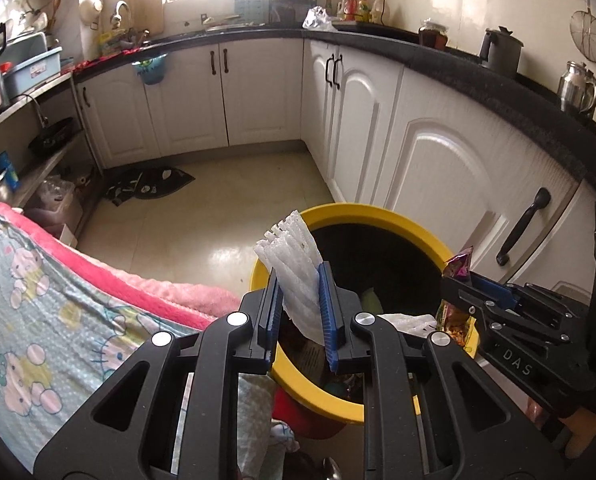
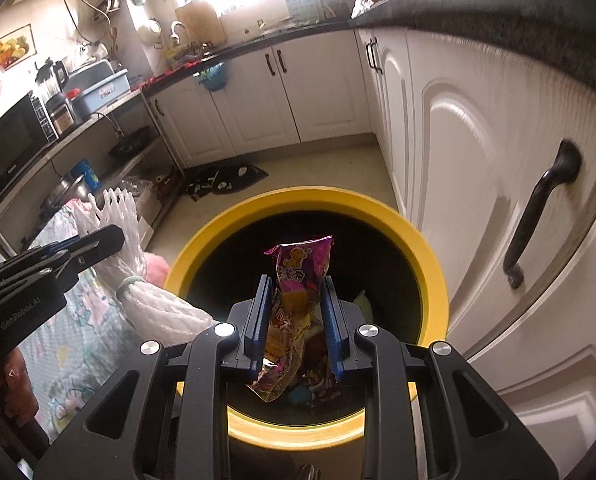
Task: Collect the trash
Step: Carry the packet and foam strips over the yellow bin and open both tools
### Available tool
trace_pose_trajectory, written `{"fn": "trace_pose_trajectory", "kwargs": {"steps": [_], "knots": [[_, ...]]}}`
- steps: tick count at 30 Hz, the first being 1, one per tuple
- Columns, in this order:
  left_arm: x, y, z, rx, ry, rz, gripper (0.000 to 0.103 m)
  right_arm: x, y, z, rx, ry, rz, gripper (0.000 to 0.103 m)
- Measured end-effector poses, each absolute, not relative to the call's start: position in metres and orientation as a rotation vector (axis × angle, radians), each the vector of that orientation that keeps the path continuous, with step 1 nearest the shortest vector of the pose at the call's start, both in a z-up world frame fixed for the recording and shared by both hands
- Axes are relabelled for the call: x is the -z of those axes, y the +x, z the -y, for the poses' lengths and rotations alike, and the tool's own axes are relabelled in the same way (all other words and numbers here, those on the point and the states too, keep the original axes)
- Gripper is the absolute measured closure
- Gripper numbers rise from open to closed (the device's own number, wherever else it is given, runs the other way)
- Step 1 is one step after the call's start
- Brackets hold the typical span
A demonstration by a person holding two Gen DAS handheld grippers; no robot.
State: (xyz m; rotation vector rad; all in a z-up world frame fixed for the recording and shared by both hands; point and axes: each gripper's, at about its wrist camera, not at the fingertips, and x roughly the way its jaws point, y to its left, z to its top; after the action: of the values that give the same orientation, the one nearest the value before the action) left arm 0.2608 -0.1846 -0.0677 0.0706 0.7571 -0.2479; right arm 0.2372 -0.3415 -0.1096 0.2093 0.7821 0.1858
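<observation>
In the left wrist view, the left gripper [image 1: 302, 300] has its jaws clamped on a white foam net sleeve [image 1: 293, 264], which stands up over the near left rim of the yellow trash bin [image 1: 362, 216]. The right gripper [image 1: 456, 280] enters from the right edge, gripping a purple snack wrapper [image 1: 460, 266] above the bin's right rim. A patterned cloth with a pink border [image 1: 49, 304] lies to the left of the bin. In the right wrist view, the right gripper [image 2: 293, 316] is closed on the snack wrapper [image 2: 300, 276] directly over the bin's [image 2: 430, 264] dark opening; only here do the wrapper's cartoon dog print and the litter at the bin's bottom show. The left gripper [image 2: 113, 240] holds the foam sleeve [image 2: 137, 276] just outside the bin's left rim, and this view reveals a pale green band around it.
</observation>
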Motion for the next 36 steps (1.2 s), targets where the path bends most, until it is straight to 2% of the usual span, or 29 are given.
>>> {"fn": "trace_pose_trajectory", "kwargs": {"steps": [11, 23, 25, 26, 29, 32, 34, 36], "knots": [[0.089, 0.268, 0.182, 0.239, 0.077, -0.816, 0.089, 0.132, 0.245, 0.333, -0.190, 0.196, -0.840, 0.077], [0.097, 0.274, 0.183, 0.244, 0.037, -0.848, 0.088, 0.132, 0.251, 0.331, -0.179, 0.191, -0.838, 0.077], [0.097, 0.274, 0.182, 0.245, 0.033, -0.850, 0.087, 0.133, 0.249, 0.333, -0.177, 0.193, -0.836, 0.074], [0.097, 0.274, 0.181, 0.246, 0.029, -0.850, 0.086, 0.133, 0.248, 0.334, -0.171, 0.192, -0.833, 0.069], [0.097, 0.274, 0.181, 0.247, 0.022, -0.849, 0.080, 0.132, 0.247, 0.337, -0.162, 0.198, -0.829, 0.067], [0.095, 0.272, 0.176, 0.243, 0.015, -0.847, 0.068, 0.128, 0.246, 0.338, -0.155, 0.202, -0.820, 0.063], [0.094, 0.270, 0.173, 0.245, 0.008, -0.849, 0.066, 0.125, 0.246, 0.337, -0.153, 0.201, -0.815, 0.060], [0.092, 0.268, 0.171, 0.243, 0.003, -0.848, 0.058, 0.121, 0.244, 0.338, -0.147, 0.204, -0.806, 0.056]]}}
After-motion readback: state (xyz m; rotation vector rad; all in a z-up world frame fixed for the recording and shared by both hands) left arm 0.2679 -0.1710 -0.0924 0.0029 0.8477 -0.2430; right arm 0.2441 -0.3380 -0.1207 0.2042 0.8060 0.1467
